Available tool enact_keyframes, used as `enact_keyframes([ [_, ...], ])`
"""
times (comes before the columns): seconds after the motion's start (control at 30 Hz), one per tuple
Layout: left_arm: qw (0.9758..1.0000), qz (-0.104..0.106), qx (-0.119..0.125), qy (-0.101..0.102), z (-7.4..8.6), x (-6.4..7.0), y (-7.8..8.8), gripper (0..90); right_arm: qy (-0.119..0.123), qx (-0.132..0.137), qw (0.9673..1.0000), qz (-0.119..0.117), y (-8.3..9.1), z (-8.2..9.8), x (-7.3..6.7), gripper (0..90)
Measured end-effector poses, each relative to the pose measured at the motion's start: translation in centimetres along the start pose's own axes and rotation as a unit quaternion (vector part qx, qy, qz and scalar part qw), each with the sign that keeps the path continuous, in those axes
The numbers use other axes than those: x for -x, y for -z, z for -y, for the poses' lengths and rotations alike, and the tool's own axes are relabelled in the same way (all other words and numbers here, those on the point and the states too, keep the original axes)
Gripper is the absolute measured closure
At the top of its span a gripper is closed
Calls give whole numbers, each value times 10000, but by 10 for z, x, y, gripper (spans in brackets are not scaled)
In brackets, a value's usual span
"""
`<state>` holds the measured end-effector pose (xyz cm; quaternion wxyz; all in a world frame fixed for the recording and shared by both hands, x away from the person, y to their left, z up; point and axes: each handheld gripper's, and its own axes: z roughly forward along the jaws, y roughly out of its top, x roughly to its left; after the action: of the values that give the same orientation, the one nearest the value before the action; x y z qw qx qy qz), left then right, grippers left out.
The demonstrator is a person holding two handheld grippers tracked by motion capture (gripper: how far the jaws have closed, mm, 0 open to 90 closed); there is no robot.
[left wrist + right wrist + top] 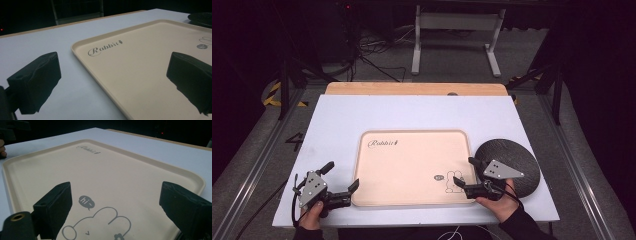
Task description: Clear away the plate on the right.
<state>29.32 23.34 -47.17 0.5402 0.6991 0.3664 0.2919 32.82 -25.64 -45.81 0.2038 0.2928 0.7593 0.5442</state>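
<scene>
A beige tray [412, 165] printed with "Rabbit" and a rabbit drawing lies empty at the middle of the white table [337, 120]. My left gripper [341, 176] is open at the tray's near left corner, one jaw over the table and one over the tray's edge. In the left gripper view the left gripper [113, 67] is wide open with nothing between its jaws, and the tray [150, 50] rim runs between them. My right gripper [466, 172] is open over the tray's near right corner. In the right gripper view the right gripper [116, 195] spans the rabbit drawing on the tray [100, 170], holding nothing.
A black round plate [512, 162] lies on the table right of the tray, partly under the right gripper; its rim shows as the plate [201, 18]. A wooden board [412, 88] edges the table's far side. A metal stand [457, 30] is on the floor beyond.
</scene>
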Motion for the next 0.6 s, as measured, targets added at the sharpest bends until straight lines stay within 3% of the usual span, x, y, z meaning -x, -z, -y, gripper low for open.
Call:
enact_keyframes([
  [0.6, 10000, -7, -10, -6, 0, 0, 0, 3, -36, 38, 9999, -93, 1, 0, 1, 127],
])
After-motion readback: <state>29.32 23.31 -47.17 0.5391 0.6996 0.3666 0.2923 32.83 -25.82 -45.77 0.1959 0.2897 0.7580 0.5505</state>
